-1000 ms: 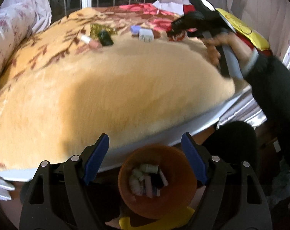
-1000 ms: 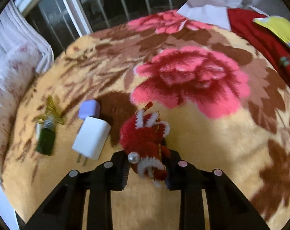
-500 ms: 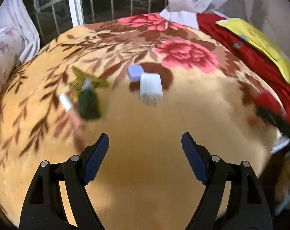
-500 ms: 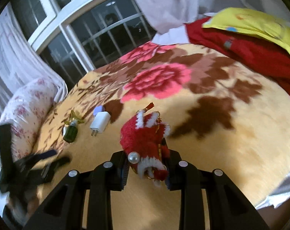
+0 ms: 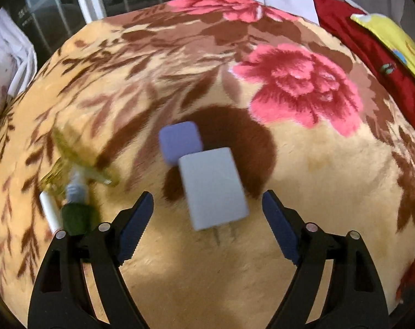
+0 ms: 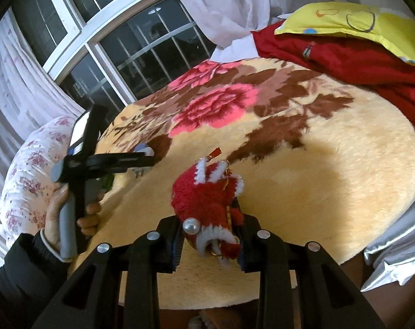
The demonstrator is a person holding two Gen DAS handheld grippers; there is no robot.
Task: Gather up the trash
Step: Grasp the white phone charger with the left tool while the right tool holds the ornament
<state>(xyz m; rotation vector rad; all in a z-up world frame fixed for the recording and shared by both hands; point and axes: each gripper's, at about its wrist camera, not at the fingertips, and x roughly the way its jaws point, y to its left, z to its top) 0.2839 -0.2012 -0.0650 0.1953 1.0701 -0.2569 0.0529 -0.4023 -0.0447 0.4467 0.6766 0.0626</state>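
A white plug charger [image 5: 213, 186] lies on the floral blanket [image 5: 303, 181], touching a small purple block [image 5: 180, 139]. My left gripper [image 5: 207, 194] hovers over the charger, its jaws wide and still opening, with the charger's near end between the blue pads [image 5: 136, 219] but not touched. To the left lie a green bottle [image 5: 76, 213], a yellow-green tinsel star [image 5: 76, 161] and a white tube [image 5: 50, 211]. My right gripper [image 6: 209, 244] holds a red plush ornament [image 6: 204, 197] between its pads, the jaws easing open. The left gripper [image 6: 145, 159] and the person's hand [image 6: 56, 219] show in the right wrist view.
A red cloth [image 6: 344, 60] and a yellow pillow [image 6: 358, 19] lie at the bed's far right. A floral pillow [image 6: 29, 164] sits at the left below a window [image 6: 125, 41]. The bed's near edge with white sheet [image 6: 394, 246] is at the lower right.
My left gripper left the orange bin beside the bed and moved in over the charger. My right gripper drew back toward the bed's near edge, still carrying the red plush ornament.
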